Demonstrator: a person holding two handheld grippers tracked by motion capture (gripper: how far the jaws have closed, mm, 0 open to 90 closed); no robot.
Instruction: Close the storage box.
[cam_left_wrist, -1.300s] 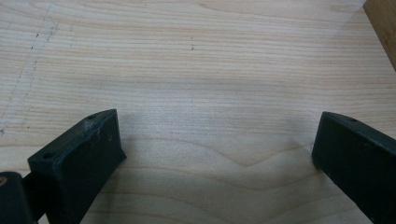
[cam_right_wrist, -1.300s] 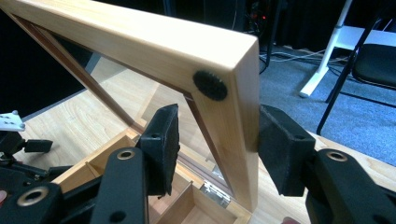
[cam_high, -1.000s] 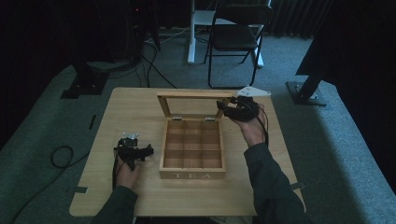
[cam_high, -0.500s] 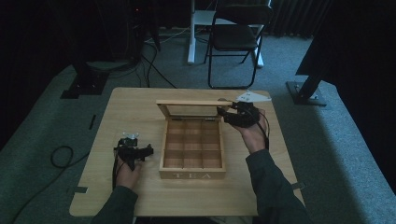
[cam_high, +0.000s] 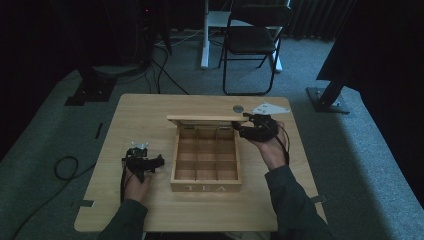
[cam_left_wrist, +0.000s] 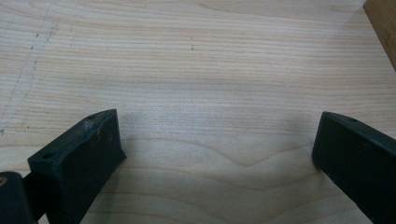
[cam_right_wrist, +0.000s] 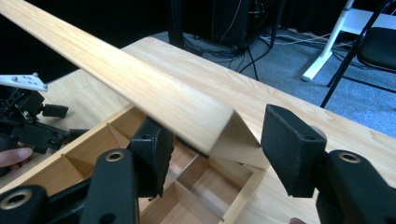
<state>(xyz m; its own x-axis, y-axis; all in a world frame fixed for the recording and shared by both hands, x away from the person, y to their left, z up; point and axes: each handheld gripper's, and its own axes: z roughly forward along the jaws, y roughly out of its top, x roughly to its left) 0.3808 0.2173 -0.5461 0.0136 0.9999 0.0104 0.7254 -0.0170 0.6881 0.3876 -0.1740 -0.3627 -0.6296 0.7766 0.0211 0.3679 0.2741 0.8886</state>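
A rectangular box (cam_high: 206, 162) of pale wood, the letters TEA cut into its front wall, sits near the middle of the light wood-grain counter (cam_high: 150, 115), its front toward the person's edge. Inside, thin wooden slats divide it into a grid of square compartments, three across, all showing bare wood bottoms. Its flat lid (cam_high: 206, 119) is a wooden frame hinged along the far wall and stands raised, seen nearly edge-on from the high view as a narrow plank. In the right gripper view the lid's (cam_right_wrist: 140, 88) smooth squared corner juts between the two blocky black fingers: the left finger (cam_right_wrist: 152, 156) sits just beside or against the lid's underside, while the other stands clear of it with a gap, so the grip is released. The right gripper (cam_high: 250, 128), at the lid's right end toward the far right part of the counter, has just been widening its jaws with that corner between them. The left gripper (cam_high: 150, 164) rests on the counter just left of the box, near the left edge, its matte black fingers (cam_left_wrist: 84, 154) spread wide apart over bare grain with nothing between them.
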